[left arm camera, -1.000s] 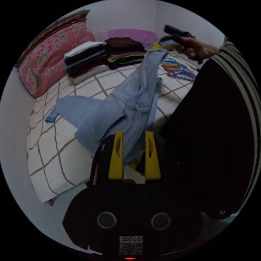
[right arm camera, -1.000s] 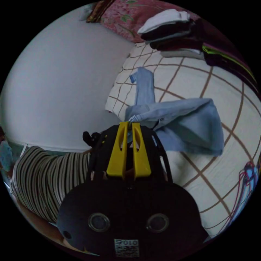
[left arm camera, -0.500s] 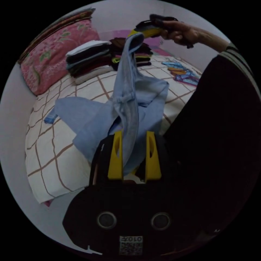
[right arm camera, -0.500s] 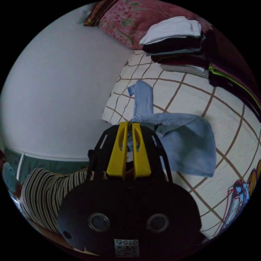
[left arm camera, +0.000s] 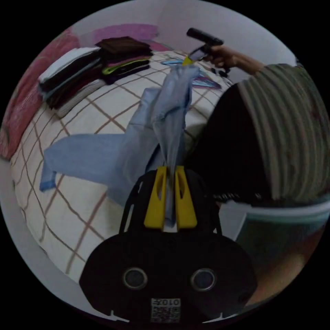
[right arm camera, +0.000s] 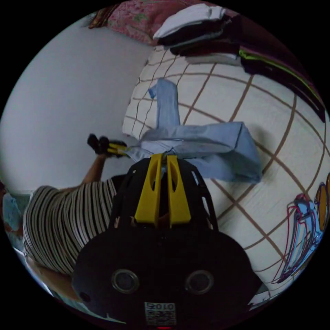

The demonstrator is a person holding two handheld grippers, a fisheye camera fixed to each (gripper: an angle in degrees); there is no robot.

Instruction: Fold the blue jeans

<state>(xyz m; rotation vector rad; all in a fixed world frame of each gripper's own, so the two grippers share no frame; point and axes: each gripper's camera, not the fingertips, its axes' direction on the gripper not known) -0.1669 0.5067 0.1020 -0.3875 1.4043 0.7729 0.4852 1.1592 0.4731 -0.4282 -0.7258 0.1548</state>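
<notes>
The jeans [left arm camera: 113, 156] are spread partly over the checked bed [left arm camera: 86, 213], one end lifted between both grippers. The left gripper [left arm camera: 170, 172] is clamped on a bunched fold of denim. The right gripper [right arm camera: 164, 158] is nearly closed on the waistband edge, though the contact is hidden behind the jaw tips. Folded stacks [right arm camera: 206, 37] are seen by the pillow [right arm camera: 134, 17]. Hangers [right arm camera: 304, 233] are cut off at the frame edge.
</notes>
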